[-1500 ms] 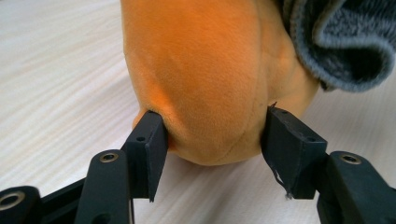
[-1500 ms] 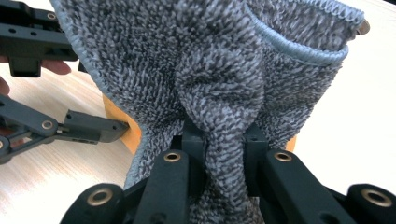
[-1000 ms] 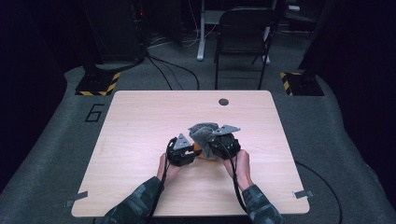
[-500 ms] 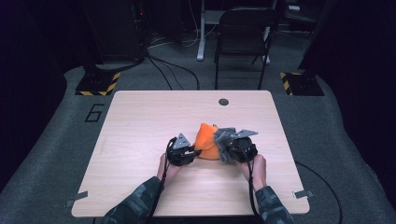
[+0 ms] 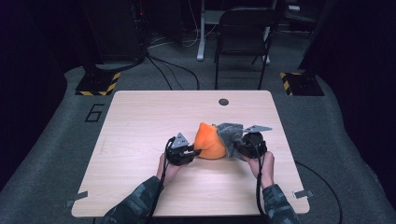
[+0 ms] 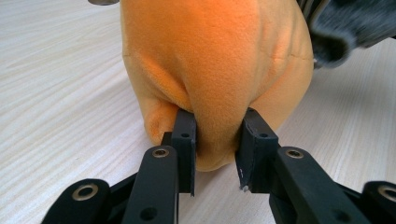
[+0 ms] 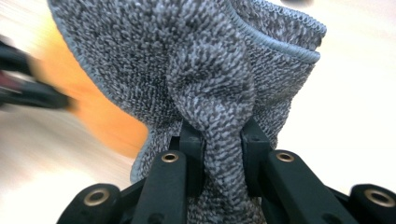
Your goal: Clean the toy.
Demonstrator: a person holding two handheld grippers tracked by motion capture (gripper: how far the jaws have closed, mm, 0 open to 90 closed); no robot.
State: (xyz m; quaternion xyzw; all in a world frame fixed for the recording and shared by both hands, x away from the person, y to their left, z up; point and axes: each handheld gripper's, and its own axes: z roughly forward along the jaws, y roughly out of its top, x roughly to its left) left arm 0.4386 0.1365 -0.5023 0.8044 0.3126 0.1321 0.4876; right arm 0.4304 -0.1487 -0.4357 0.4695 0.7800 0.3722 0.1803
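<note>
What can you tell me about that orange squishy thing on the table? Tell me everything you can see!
The orange plush thing looks soft and fuzzy, like fleece, with a rounded, lumpy shape. It sits on the wooden table near the middle. The left hand-held gripper pinches a fold at its lower edge, squeezing the fabric between its jaws. On its other side a grey knitted cloth lies against it, and the right hand-held gripper is clamped on that cloth.
</note>
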